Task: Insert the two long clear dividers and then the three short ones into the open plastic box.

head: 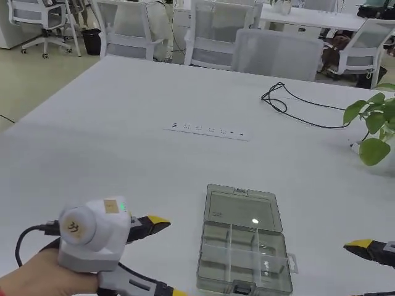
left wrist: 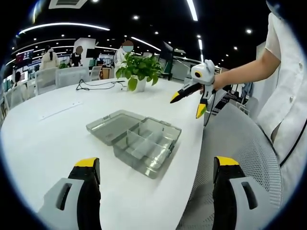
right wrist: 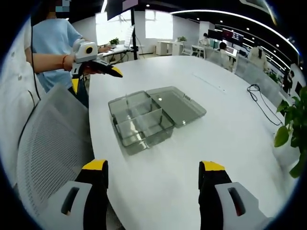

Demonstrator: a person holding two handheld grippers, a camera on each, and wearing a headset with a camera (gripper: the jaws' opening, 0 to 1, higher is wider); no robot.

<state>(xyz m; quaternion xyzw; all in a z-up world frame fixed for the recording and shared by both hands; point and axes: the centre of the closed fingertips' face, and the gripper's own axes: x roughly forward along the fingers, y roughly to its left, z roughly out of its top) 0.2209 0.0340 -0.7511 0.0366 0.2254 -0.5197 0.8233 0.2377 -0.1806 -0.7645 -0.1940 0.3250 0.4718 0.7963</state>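
Note:
The clear plastic box [head: 244,259] lies open near the table's front edge, with its lid [head: 242,209] folded flat behind the base. Clear dividers stand inside the base [left wrist: 146,143] and split it into several compartments. My left gripper [head: 166,257] is open to the left of the box, yellow tips pointing at it, with nothing between them. At the right edge my right gripper [head: 364,271] is also open and holds nothing. In the left gripper view the jaws [left wrist: 156,165] frame the box, and the right gripper [left wrist: 188,105] hovers beyond it. The right gripper view has the box [right wrist: 139,122] ahead of my right gripper [right wrist: 152,166], with the left gripper [right wrist: 96,80] far off.
A white power strip [head: 208,130] lies mid-table. A black cable [head: 290,102] curls at the back right, next to a potted plant [head: 373,123]. Mesh chairs [head: 271,52] line the far edge, and another chair [right wrist: 48,139] stands at the near side.

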